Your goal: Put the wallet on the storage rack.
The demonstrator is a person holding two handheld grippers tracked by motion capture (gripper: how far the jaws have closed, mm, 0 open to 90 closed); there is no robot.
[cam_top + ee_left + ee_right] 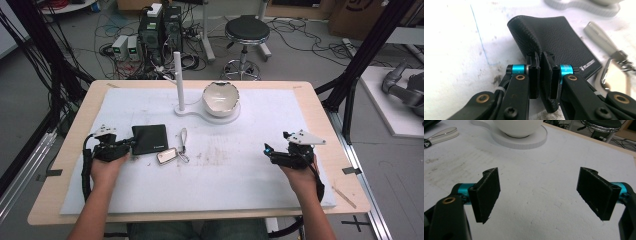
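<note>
Pinching the near left edge of the black leather wallet (149,138), the left tool (131,143) has its jaws clamped together on the leather; the left gripper view shows the wallet's (554,37) edge curling up between the two black pads, so the grip looks set. The wallet lies flat on the white mat (250,185) of the tabletop (320,107), left of centre, and extends away to the right of the tool towards the middle of the mat. Just beside its right edge sits a silver key fob (166,156) with a grey strap (183,137) and ring, apart from the wallet but close enough to be disturbed if the wallet is dragged sideways. Farther back stand a white post stand (179,80) and a white bowl (220,97) on its base.

The left hand (107,167) is plainly the nearer one, lying low on the mat with the forearm coming in from the bottom edge and the tool pointing right. The right tool (267,150) rests well apart on the right side of the mat, jaws spread wide with nothing between them, pointing left towards the middle. Judging from this, the next move turns on lifting the gripped edge, either to raise the wallet or to fold it open.
</note>
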